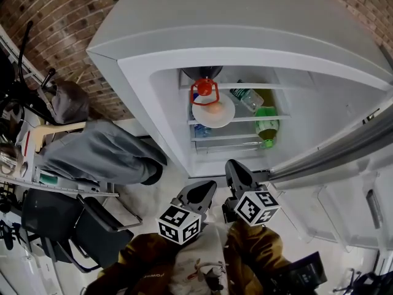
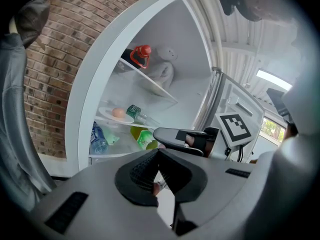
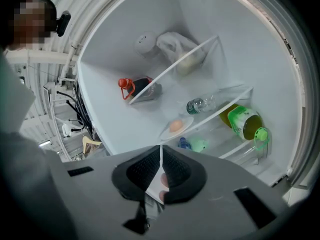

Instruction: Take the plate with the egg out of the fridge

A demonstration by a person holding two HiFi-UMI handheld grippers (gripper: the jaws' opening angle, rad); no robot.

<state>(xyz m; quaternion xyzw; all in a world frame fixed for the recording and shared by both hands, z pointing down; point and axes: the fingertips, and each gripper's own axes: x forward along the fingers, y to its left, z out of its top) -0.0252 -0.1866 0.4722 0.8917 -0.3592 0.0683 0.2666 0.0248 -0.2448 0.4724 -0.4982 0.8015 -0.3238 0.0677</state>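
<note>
- Round white plate (image 1: 214, 110) with a brown egg (image 1: 210, 109): not yet touched. It lies on the middle glass shelf (image 1: 277, 117) of the open white fridge (image 1: 153, 85), at the shelf's front edge toward its left end.
- Left gripper (image 1: 206, 189): jaws pressed together, nothing between them. It is held low outside the fridge, well apart from the plate.
- Right gripper (image 1: 236, 172): jaws also pressed together and empty. It sits just beside the left one and slightly nearer the opening.
- White fridge door (image 1: 344, 158): swung wide to the right, so the approach from the front looks open.
- Clear water bottle with a green label (image 1: 247, 97): lies on its side on the same shelf, just right of the plate. I would come in from the plate's front-left rim.
- Dark bottle with a red handled cap (image 1: 204, 90): on the top shelf, right above the plate. Lifting room is likely small, so sliding the plate out level should be safer for the loose egg.
- Yellow-green bottle with a green cap (image 1: 266, 125) and blue bottle (image 1: 201, 129): lower down and clear of the path.
</note>
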